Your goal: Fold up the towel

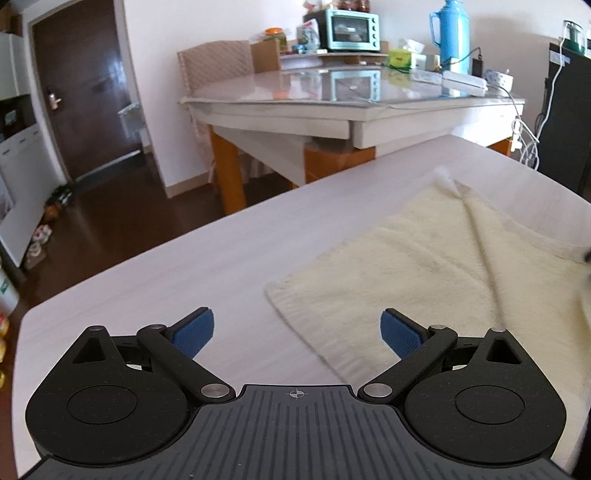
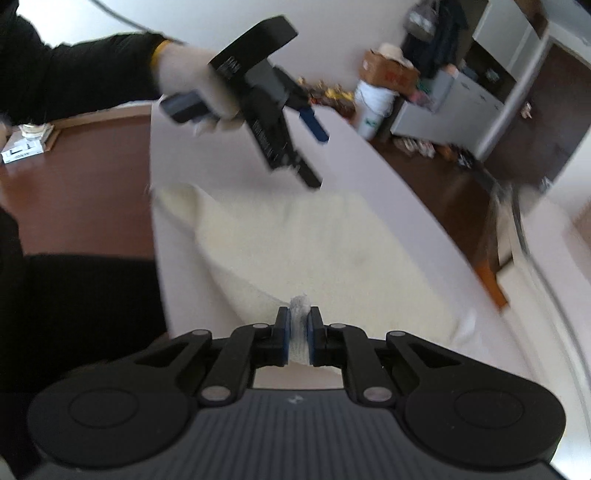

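Observation:
A cream towel (image 1: pixel 424 266) lies on the pale table (image 1: pixel 184 266), with a fold line running along it. My left gripper (image 1: pixel 297 328) is open and empty, just above the table at the towel's near left corner. In the right wrist view my right gripper (image 2: pixel 299 332) is shut on a bunched corner of the towel (image 2: pixel 314 243), which stretches away from it over the table (image 2: pixel 229 162). The left gripper (image 2: pixel 314 147), held by a white-gloved hand, hovers open above the towel's far edge.
A glass-topped table (image 1: pixel 351 92) with a mint toaster oven (image 1: pixel 351 29) and a blue thermos (image 1: pixel 452 33) stands behind the work table. A dark door (image 1: pixel 81 85) is at the left. Dark wooden floor (image 2: pixel 443 184) surrounds the table.

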{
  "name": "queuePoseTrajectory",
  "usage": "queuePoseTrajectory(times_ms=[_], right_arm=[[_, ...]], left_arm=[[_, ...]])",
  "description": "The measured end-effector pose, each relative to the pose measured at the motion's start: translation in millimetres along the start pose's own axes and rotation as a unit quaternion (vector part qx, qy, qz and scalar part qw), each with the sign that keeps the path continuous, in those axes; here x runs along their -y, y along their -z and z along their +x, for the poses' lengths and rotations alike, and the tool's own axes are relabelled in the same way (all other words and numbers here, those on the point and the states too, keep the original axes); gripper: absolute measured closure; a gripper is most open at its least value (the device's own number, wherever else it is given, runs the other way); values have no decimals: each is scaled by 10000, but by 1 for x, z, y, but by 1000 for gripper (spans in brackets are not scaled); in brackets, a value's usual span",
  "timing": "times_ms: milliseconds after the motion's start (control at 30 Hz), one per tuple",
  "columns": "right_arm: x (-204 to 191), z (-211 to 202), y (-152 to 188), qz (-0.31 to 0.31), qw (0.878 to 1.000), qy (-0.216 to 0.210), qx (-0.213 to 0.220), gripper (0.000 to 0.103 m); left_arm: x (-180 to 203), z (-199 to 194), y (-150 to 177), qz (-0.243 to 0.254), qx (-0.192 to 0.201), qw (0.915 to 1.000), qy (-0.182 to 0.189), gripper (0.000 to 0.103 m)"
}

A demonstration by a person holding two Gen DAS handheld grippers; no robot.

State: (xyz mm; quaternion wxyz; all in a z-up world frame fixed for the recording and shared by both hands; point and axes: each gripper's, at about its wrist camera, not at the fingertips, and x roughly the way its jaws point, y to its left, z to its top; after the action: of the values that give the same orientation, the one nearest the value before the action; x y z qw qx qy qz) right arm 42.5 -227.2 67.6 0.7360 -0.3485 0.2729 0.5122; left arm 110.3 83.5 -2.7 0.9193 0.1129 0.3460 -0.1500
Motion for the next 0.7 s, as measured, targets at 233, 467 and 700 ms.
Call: queuePoseTrajectory(times_ms=[233,467,700], right_arm=[[-10,-7,19,279,9994,159,-91,92],[-12,-14,30,451,9989,123,49,79],[-24,-20,43,504,9985,175,121,77]], left_arm=[[13,11,3,191,-163,9996,-91,3],[18,-17,10,436,110,9990,48,3],[31,-60,32,1227,325,9905,525,4]])
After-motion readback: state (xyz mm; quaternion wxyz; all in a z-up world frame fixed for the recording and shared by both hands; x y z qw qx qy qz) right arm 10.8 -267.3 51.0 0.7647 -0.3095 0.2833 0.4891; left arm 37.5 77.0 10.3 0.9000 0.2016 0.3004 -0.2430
